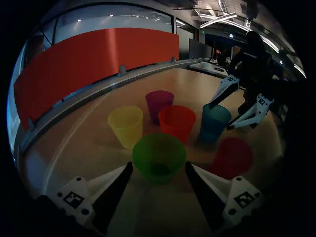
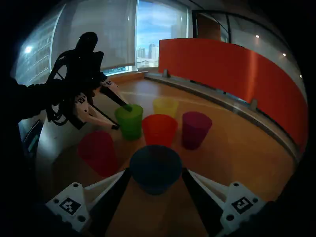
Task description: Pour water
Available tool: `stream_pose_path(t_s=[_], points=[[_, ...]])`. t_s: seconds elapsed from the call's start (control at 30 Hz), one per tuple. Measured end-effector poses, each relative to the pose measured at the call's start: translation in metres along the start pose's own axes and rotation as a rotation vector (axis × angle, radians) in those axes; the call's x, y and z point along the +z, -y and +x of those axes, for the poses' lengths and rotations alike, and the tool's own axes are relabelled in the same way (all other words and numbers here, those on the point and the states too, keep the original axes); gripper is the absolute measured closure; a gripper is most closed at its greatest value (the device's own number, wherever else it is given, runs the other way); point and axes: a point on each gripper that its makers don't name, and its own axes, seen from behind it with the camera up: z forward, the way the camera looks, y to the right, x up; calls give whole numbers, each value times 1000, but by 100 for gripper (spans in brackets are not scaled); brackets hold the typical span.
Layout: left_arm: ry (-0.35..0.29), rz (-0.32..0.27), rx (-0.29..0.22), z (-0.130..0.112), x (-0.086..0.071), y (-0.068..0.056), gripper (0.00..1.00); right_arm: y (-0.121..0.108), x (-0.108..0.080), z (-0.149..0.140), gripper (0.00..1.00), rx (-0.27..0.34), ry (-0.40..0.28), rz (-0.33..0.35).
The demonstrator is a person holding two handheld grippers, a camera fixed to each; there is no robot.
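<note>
Green cup point(image 1: 159, 152) is seen upright on the surface point(image 1: 79, 146), between the fingers of the left tool point(image 1: 158, 166). Blue cup point(image 2: 155, 162) is seen likewise, upright between the fingers of the right tool point(image 2: 155, 170). Both tools are spread wide, with the fingers close against the cup walls on either side. Whether the walls are actually pressed cannot be told. Seen from the opposite tool's camera, one finger of each tool is at the rim and the other lower on the side wall.

Handling, as judged: the cups are thin tinted plastic, light and smooth, and the walls are likely to flex if squeezed hard. Hold is best taken at mid-wall or just under the rim, where the upward flare would wedge against the fingers. A darker patch is noted at the bottom of the green cup; water or base cannot be told. If water is carried, the weight should be expected to shift on tilting.

Yellow cup point(image 1: 126, 125), purple cup point(image 1: 159, 103), orange cup point(image 1: 177, 121) and red cup point(image 1: 232, 157) are clustered near. The orange cup is just beside both the green and the blue, so tipping room is judged tight.

The surface is pale wood, smooth, with a curved edge. The room is a dim office: a long orange-red panel point(image 1: 91, 55) is set along the far edge, windows point(image 2: 158, 31) with a skyline are seen, and strip lights point(image 1: 217, 19) are overhead.
</note>
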Motion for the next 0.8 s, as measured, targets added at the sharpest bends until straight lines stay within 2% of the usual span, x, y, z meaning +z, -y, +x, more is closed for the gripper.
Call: stream_pose_path(t_s=[0.37, 0.8], points=[[10, 5, 0, 2, 10, 2, 1, -1, 11, 0, 0, 7, 1, 7], [14, 14, -4, 5, 18, 4, 2, -2, 13, -2, 0, 4, 6, 15]])
